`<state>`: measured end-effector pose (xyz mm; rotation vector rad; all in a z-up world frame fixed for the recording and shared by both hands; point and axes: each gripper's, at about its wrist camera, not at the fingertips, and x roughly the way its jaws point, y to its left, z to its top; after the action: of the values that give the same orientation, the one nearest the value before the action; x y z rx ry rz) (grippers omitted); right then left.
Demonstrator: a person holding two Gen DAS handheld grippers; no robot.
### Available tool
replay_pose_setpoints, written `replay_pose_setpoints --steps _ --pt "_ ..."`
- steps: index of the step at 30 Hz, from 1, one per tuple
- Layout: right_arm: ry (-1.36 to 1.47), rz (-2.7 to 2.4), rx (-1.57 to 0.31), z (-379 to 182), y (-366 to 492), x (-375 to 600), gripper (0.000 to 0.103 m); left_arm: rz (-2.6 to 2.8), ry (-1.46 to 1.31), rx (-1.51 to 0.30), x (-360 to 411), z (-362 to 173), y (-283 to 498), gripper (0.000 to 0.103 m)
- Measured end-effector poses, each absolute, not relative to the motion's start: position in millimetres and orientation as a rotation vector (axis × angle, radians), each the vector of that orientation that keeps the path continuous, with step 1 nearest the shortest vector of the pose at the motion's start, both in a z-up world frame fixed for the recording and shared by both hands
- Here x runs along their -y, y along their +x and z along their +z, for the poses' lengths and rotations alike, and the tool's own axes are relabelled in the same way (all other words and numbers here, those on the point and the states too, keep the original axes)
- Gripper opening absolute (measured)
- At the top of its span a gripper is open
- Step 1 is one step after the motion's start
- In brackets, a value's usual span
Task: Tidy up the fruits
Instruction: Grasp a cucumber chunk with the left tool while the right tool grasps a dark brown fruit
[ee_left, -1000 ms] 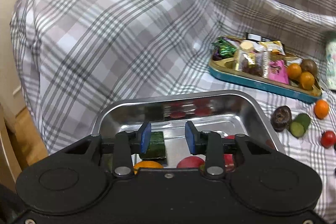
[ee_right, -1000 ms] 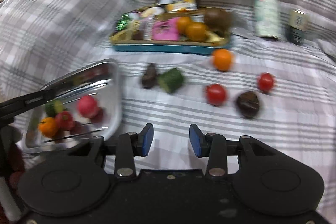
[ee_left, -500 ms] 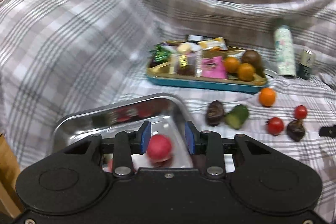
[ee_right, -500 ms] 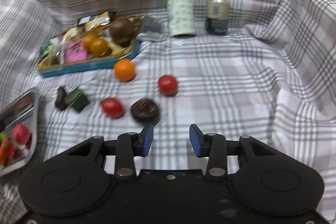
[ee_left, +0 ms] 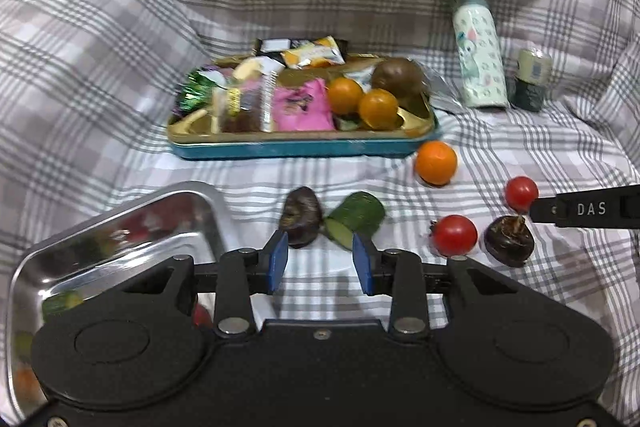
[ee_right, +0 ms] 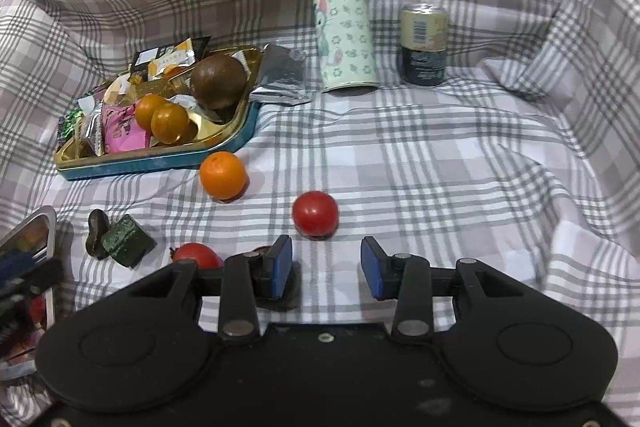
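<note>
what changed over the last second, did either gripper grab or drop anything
Neither did. The left gripper swung from over the steel tray to face the cucumber piece and dark fruit. The right gripper swung right, toward the red tomato. Both jaws stayed open and empty; the loose fruit did not move.

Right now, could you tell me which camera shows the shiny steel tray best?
The left wrist view: the shiny steel tray shows its rim and inner wall. The right wrist view catches only one corner at its left edge.
</note>
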<state>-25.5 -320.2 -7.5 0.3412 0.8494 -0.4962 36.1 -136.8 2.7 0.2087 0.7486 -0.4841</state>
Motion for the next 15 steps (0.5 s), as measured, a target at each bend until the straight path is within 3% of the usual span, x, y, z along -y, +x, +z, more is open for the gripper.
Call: replay_pose_setpoints --steps 15 --pt "0.29 -0.411 -0.833 -13 -19 312 0.041 -0.529 0.224 -0.76 166 -8 62 0.044"
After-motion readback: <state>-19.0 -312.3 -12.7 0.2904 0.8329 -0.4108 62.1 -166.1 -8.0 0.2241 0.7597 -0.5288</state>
